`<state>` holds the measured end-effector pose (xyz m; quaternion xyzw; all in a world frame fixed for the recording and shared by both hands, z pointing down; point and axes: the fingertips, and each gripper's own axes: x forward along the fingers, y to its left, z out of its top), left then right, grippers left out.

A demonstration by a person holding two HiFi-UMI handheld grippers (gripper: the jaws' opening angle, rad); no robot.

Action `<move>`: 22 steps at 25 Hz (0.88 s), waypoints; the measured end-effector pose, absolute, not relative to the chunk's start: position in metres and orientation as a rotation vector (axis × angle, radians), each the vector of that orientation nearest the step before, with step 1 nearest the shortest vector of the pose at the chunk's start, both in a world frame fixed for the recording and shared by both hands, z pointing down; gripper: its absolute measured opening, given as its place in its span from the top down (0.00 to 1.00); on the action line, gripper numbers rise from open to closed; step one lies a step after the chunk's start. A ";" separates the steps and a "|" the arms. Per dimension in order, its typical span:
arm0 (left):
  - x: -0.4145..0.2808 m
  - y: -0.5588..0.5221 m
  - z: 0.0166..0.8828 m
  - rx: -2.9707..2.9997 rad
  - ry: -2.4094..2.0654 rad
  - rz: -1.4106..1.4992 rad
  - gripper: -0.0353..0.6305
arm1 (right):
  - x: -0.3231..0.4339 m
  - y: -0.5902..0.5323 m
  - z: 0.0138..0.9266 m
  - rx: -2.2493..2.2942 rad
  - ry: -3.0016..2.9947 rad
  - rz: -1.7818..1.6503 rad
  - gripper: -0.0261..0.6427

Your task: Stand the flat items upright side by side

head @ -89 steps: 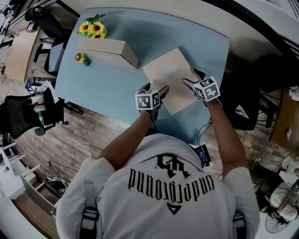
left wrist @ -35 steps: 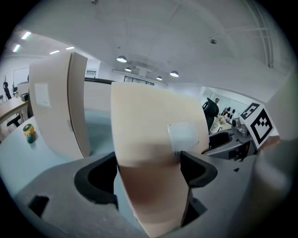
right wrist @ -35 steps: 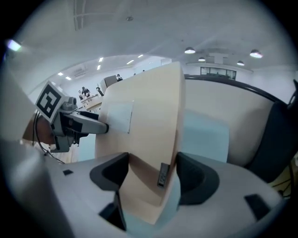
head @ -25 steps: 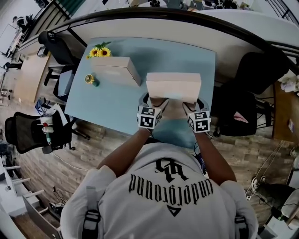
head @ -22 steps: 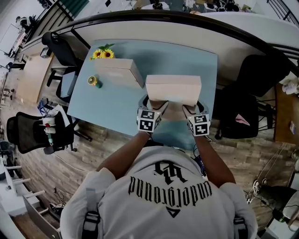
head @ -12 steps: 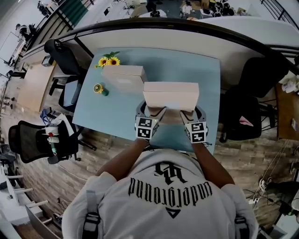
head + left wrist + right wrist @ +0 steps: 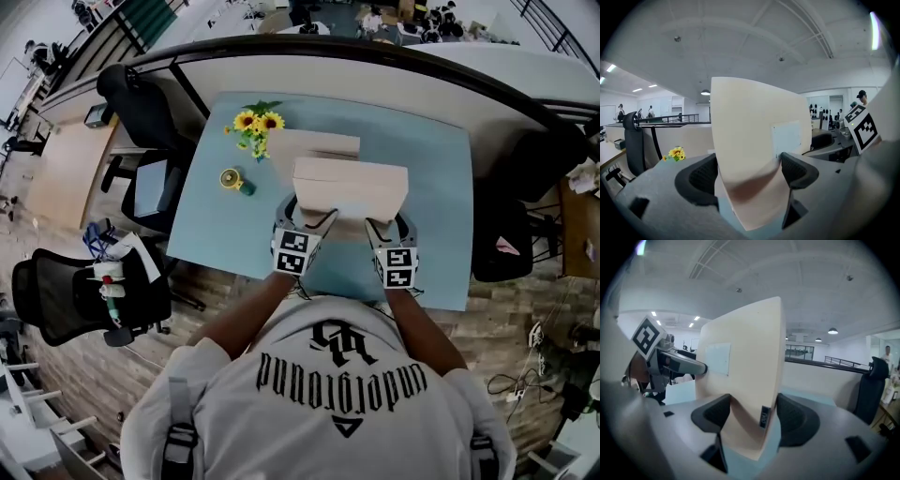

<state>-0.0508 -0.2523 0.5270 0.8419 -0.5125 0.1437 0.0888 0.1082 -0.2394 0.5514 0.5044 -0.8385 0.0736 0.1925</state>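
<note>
Item: flat beige cardboard box [image 7: 350, 187], upright on its long edge over the middle of the pale blue counter [image 7: 441, 234]. Left gripper [image 7: 307, 214]: jaws clenched on the box's lower left end. Right gripper [image 7: 389, 223]: jaws clenched on its lower right end. Second beige cardboard box [image 7: 314, 145] just behind, at 11 o'clock. Yellow sunflower bunch [image 7: 255, 124] at 10 o'clock. Small yellow round object [image 7: 232, 178] at 9 o'clock, apart.
</note>
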 end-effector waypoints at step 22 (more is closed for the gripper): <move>-0.158 -0.290 0.571 2.544 -1.416 0.509 0.31 | -0.001 -0.282 0.593 1.490 -2.274 0.132 0.50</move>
